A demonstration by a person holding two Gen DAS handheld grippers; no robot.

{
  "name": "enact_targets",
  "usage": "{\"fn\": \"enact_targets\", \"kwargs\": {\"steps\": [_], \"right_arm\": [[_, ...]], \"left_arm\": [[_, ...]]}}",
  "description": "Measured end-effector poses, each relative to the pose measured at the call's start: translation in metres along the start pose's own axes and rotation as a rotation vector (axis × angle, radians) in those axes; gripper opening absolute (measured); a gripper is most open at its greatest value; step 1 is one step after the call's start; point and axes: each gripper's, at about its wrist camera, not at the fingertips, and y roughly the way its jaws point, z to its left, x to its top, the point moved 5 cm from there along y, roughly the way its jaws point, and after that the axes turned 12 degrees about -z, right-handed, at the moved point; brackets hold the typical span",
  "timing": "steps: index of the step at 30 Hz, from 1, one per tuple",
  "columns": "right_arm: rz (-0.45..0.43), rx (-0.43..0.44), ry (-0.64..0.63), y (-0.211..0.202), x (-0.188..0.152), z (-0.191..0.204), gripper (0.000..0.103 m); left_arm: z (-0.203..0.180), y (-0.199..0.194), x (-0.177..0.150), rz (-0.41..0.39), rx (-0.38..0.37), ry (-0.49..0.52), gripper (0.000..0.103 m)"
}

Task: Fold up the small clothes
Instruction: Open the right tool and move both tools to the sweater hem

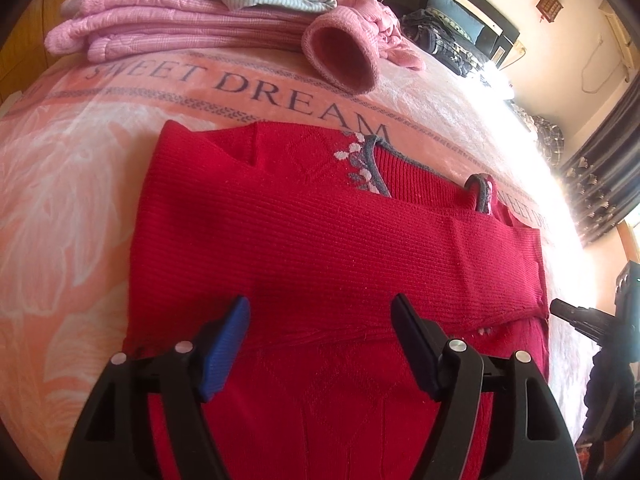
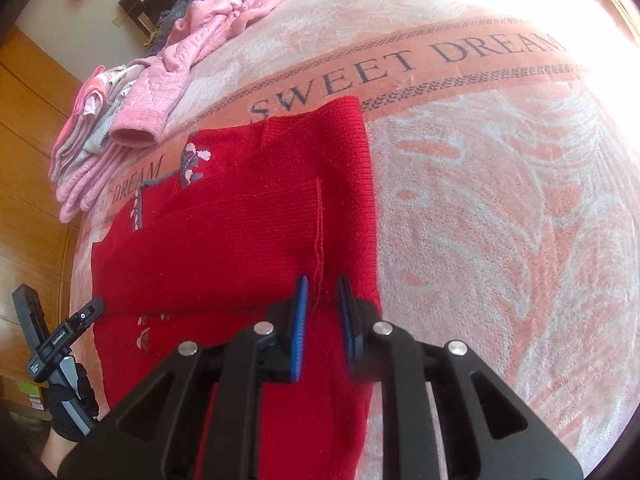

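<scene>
A red knit sweater (image 1: 320, 240) with a grey neckline and white flower pattern lies flat on the bed, both sleeves folded across its body. My left gripper (image 1: 320, 312) hovers over its lower middle, open wide with nothing between the blue pads. My right gripper (image 2: 323, 292) sits low over the sweater (image 2: 240, 240), near its right edge. Its jaws stand a narrow gap apart, straddling the folded sleeve's cuff edge (image 2: 319, 220), and the fabric below looks flat and ungripped. The left gripper (image 2: 86, 314) also shows at the left of the right wrist view, held by a gloved hand (image 2: 72, 412).
A pink "SWEET DREAM" blanket (image 1: 80, 200) covers the bed. A stack of folded pink and striped clothes (image 1: 180, 12) and a loose pink jacket sleeve (image 1: 344, 52) lie beyond the sweater. Dark pillows (image 1: 452, 28) line the headboard. Bare blanket (image 2: 500, 220) stretches to the sweater's right.
</scene>
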Motion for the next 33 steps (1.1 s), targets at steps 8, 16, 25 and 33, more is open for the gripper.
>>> {"fn": "enact_targets", "kwargs": {"steps": [8, 16, 25, 33], "right_arm": [[0.097, 0.007, 0.026, -0.058, -0.050, -0.013, 0.025], [0.124, 0.069, -0.037, -0.140, -0.111, 0.000, 0.034], [0.152, 0.070, -0.076, -0.193, -0.189, -0.022, 0.038], [0.180, 0.083, -0.022, -0.191, -0.219, -0.032, 0.038]], "left_arm": [[0.026, -0.068, -0.042, 0.136, 0.038, -0.014, 0.073], [0.037, -0.147, -0.116, 0.264, -0.002, -0.046, 0.073], [0.049, -0.184, -0.202, 0.422, -0.013, -0.060, 0.073], [0.058, -0.184, -0.233, 0.456, -0.051, -0.106, 0.073]]}}
